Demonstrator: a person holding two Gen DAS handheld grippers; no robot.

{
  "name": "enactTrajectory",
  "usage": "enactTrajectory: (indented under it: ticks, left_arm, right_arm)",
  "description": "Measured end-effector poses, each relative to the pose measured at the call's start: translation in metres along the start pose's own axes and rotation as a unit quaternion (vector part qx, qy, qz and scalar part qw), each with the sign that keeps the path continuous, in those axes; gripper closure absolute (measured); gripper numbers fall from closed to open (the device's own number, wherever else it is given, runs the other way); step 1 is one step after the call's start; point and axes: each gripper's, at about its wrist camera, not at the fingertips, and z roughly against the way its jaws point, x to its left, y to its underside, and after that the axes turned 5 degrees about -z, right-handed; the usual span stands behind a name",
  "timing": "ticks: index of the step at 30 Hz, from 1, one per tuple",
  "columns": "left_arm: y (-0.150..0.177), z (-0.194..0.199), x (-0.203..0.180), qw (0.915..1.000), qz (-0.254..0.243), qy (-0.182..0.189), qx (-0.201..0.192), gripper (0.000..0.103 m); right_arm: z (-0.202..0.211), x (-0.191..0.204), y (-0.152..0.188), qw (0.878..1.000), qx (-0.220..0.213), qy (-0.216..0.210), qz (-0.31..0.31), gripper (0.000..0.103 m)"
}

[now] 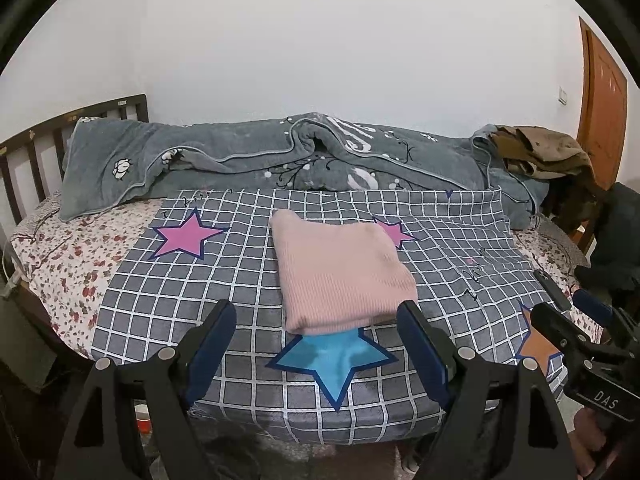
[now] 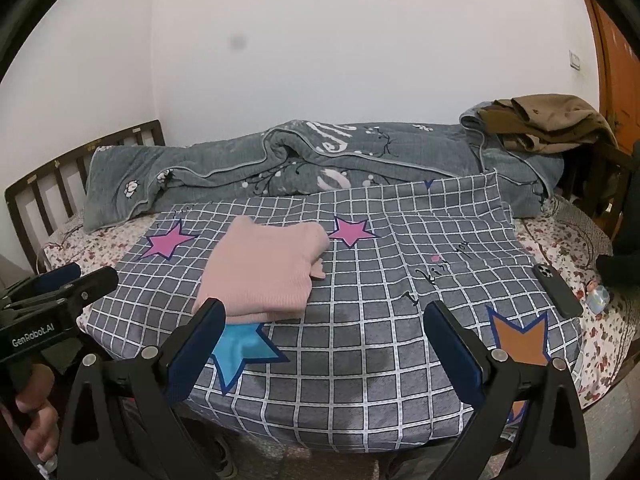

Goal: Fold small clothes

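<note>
A pink knit garment (image 1: 340, 272) lies folded into a neat rectangle on the grey checked cloth (image 1: 248, 280) with stars that covers the bed. It also shows in the right wrist view (image 2: 260, 276), where a small flap sticks out at its right edge. My left gripper (image 1: 320, 316) is open and empty, held just short of the garment's near edge. My right gripper (image 2: 324, 320) is open and empty, to the right of the garment over the bare cloth. Each gripper shows at the side of the other's view.
A rumpled grey quilt (image 1: 280, 160) lies along the wall. Brown clothes (image 1: 540, 152) are piled at the back right. A black phone (image 2: 556, 290) lies at the cloth's right edge, with a small bottle (image 2: 598, 300) beside it. A wooden headboard (image 1: 40, 152) stands at left.
</note>
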Motion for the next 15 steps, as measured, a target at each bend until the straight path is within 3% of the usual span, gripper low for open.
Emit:
enactTrajectory:
  ticks: [15]
  left_arm:
    - [0.0001, 0.0007, 0.0007, 1.0, 0.0, 0.001, 0.0, 0.021]
  right_arm:
    - [0.0066, 0.0065, -0.0006, 1.0, -0.005, -0.002, 0.002, 0.005]
